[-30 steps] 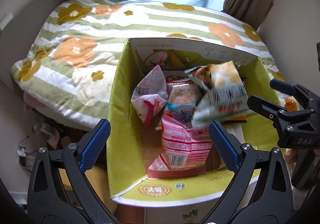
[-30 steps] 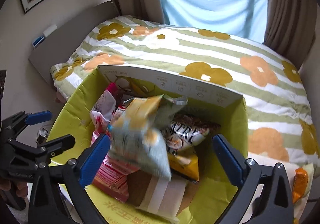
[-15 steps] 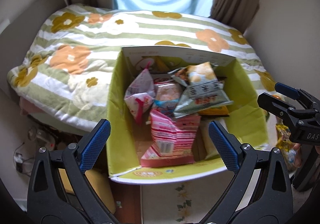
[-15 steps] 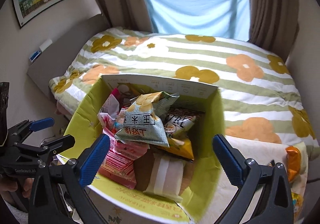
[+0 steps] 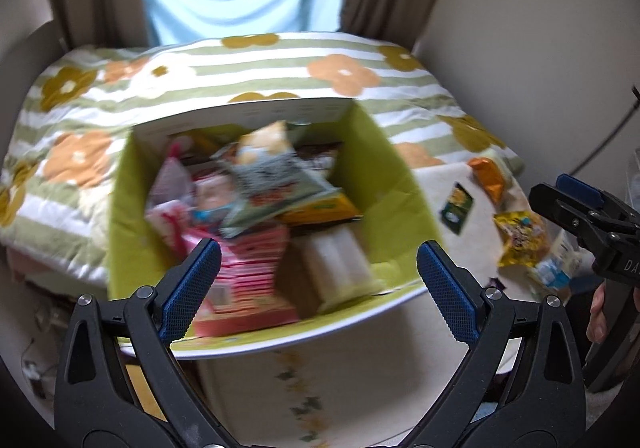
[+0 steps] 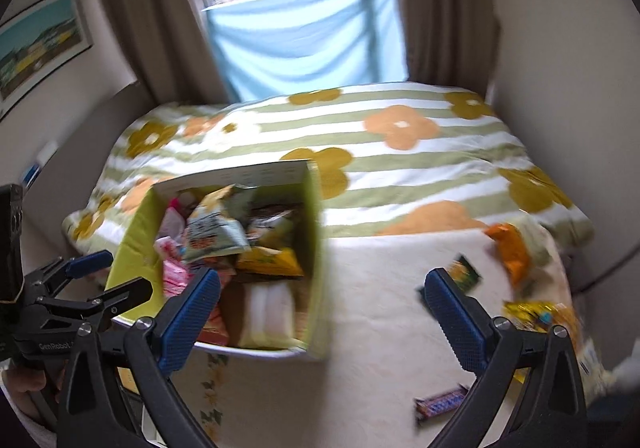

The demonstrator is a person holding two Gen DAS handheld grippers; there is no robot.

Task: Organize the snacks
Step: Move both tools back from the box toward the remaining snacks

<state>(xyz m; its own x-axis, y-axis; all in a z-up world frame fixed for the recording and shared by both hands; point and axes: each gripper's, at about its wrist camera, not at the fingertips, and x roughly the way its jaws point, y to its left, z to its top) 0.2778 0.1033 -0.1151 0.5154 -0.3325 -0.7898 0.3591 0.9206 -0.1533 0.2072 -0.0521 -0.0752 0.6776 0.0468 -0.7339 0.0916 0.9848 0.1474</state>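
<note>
A green-lined cardboard box [image 5: 384,183] [image 6: 316,248] stands on the cream cloth, full of snack packets, with a grey-green bag [image 5: 272,171] [image 6: 212,232] on top. My left gripper [image 5: 318,284] is open and empty, held before the box. My right gripper [image 6: 322,306] is open and empty, right of the box over the cloth; it also shows in the left wrist view [image 5: 576,203]. Loose snacks lie on the cloth to the right: an orange packet [image 6: 510,252], a dark green packet [image 6: 464,274], a yellow bag [image 6: 536,314] and a purple bar [image 6: 440,404].
A bed with a striped flower quilt [image 6: 400,167] lies behind the box. Curtains and a window [image 6: 296,7] are at the back. Walls stand close on both sides. The floor with cables [image 5: 32,368] shows lower left.
The grey-green bag dropped from the right gripper into the box. Both grippers pulled back and swung right, bringing the loose snacks on the cloth into view.
</note>
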